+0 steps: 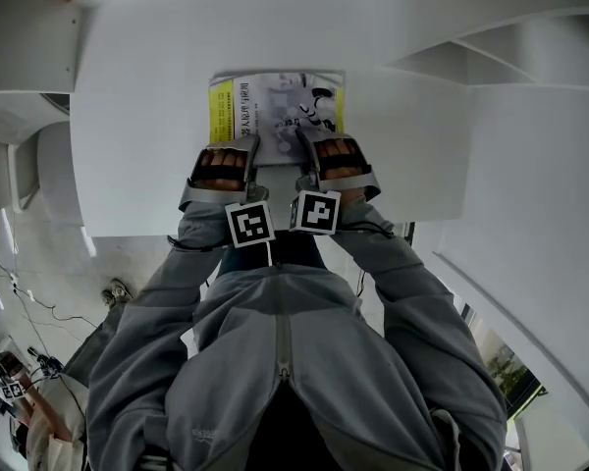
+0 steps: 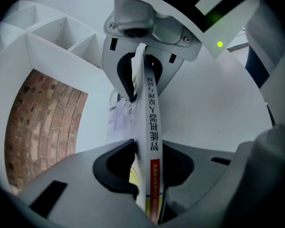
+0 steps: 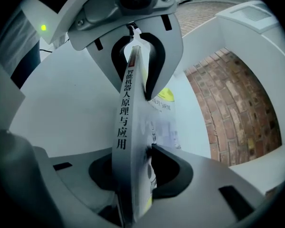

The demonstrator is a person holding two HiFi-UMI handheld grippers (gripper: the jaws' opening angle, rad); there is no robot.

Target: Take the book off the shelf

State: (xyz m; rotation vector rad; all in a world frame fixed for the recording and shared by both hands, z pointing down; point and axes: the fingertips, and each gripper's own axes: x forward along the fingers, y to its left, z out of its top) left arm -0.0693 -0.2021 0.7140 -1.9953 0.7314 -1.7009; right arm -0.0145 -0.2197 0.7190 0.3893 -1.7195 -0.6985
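Note:
A thin book with a pale cover and a yellow strip shows face-up over a white top. I cannot tell whether it rests on that top. My left gripper and right gripper point toward each other along the book's near edge, the spine. In the left gripper view the spine runs from my left gripper up to the right gripper. In the right gripper view the book stands between the right gripper jaws, with the left gripper opposite. Both pairs of pads sit against the book's two faces.
White shelf compartments rise at the right and show again as shelf cells. A brick wall stands beyond the top, also seen as brick. Cables and shoes lie on the floor at the left.

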